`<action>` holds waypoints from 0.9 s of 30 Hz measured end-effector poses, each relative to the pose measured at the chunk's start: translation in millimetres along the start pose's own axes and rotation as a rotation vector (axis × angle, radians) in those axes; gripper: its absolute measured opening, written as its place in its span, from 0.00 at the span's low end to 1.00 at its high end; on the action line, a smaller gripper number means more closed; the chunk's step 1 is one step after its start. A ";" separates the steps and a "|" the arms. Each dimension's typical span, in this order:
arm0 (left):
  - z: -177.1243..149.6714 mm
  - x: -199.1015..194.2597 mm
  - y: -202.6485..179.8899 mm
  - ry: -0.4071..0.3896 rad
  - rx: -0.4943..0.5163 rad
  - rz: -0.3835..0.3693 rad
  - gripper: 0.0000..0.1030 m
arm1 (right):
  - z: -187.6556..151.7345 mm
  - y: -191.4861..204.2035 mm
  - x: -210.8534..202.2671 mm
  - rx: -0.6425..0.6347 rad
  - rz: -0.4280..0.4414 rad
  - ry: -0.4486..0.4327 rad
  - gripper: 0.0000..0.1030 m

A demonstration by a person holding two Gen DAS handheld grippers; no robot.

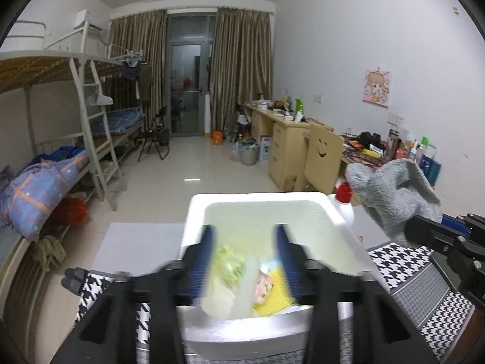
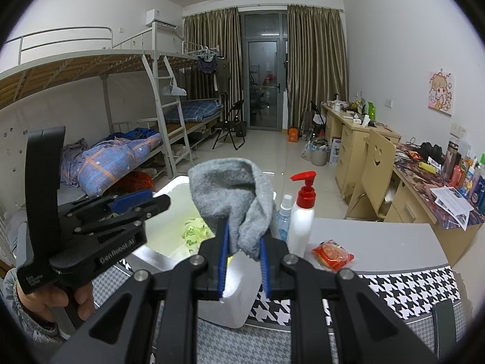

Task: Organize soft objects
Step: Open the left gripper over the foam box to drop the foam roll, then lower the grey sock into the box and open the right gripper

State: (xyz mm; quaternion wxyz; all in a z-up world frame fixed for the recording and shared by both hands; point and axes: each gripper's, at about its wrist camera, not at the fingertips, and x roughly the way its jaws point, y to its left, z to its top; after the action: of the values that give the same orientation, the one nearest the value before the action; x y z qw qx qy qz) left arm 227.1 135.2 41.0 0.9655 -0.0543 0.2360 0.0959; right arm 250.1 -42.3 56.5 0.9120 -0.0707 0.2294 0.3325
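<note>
The left gripper [image 1: 245, 261] hangs over the near part of a white foam box [image 1: 194, 212], jaws well apart; its blue pads [image 1: 206, 254] flank a blurred clear bag of soft packets [image 1: 239, 279], green and yellow, without pressing on it. The bag lies in the near end of the box, between and just below the fingertips; whether it touches the box floor cannot be told through the blur. In the right wrist view the left gripper [image 2: 142, 203] reaches in from the left over the box [image 2: 157, 254], a hand [image 2: 57, 300] around its grip, and yellow-green packets [image 2: 194, 230] show on the box floor. The right gripper [image 2: 242, 239] is closed narrowly on a grey sock [image 2: 233, 194], pads pinching the lower folds, the rest of the sock standing up above the fingertips. The sock is held in the air above the right rim of the box, near its far right corner; the left wrist view shows the same sock [image 1: 394, 194] to the right of the box with the right gripper [image 1: 415, 224] entering from the right edge. The box rests on a table covered with houndstooth cloth [image 2: 409, 291]. Just right of the box stand a white pump bottle with a red head [image 2: 303, 212] and a small clear spray bottle [image 2: 285, 215], touching or nearly so. An orange-red wrapped snack [image 2: 332, 254] lies on the table right of the bottles, apart from both grippers.
</note>
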 end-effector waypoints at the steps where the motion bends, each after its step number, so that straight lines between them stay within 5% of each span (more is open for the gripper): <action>1: -0.1 -2.3 2.6 -0.009 -0.005 0.011 0.73 | 0.1 -0.1 0.3 0.002 -0.001 0.001 0.22; 10: -1.3 -20.7 12.2 -0.068 -0.006 0.068 0.98 | 4.3 4.8 6.7 -0.004 0.010 0.007 0.22; 27: -9.4 -41.8 42.1 -0.092 -0.039 0.128 0.99 | 13.3 27.5 30.2 -0.030 0.064 0.039 0.22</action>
State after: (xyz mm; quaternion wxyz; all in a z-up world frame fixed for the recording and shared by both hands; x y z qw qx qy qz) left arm 177.7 168.2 49.7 0.9659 -0.0535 0.1927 0.1645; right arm 257.8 -0.1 54.9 0.8951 -0.0834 0.2441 0.3636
